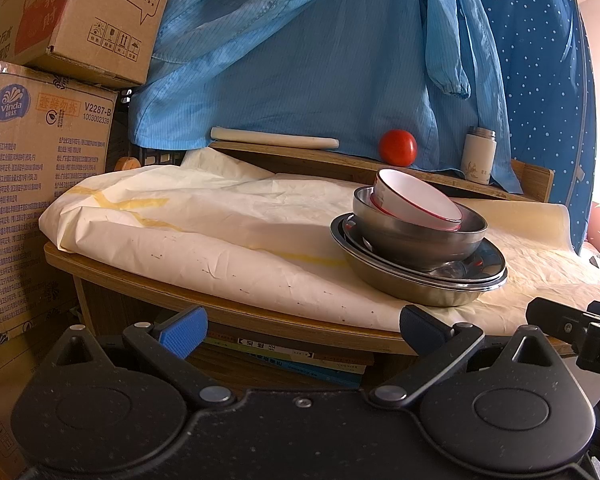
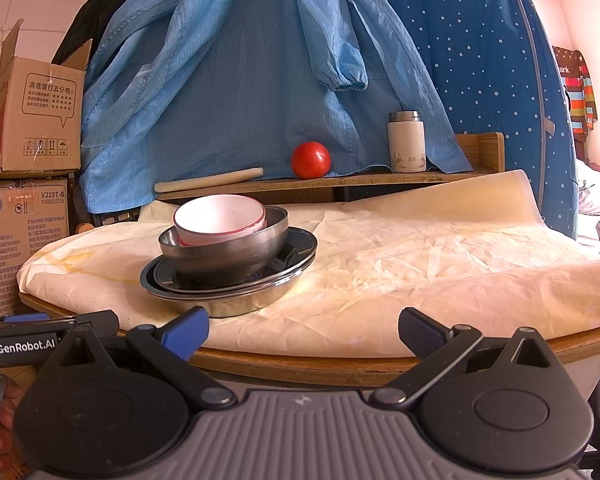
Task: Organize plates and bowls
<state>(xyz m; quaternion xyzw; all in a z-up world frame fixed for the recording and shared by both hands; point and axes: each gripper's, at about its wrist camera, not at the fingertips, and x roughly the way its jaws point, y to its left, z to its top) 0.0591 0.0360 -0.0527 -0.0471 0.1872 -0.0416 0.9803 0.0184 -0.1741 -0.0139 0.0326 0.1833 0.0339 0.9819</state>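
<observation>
- Both grippers are hanging back off the front edge of the table (image 2: 300, 364), nothing in either one.
- Left gripper (image 1: 303, 330) is sitting wide open, blue pads spread apart, aimed left of the stack.
- Right gripper (image 2: 304, 330) is spread just as wide, with the stack showing just above its left pad.
- The stack is resting on the crinkly white paper (image 2: 380, 264) covering the table: a white bowl with a red rim (image 2: 219, 220) is tilting inside a steel bowl (image 2: 224, 250), which is sitting on a dark plate (image 2: 296, 242), all in a wide steel dish (image 2: 228, 300).
- There might be two plates nested there, hard to tell.
- A tomato (image 2: 311, 160) and a white flask (image 2: 406, 142) are sitting on the shelf behind.
</observation>
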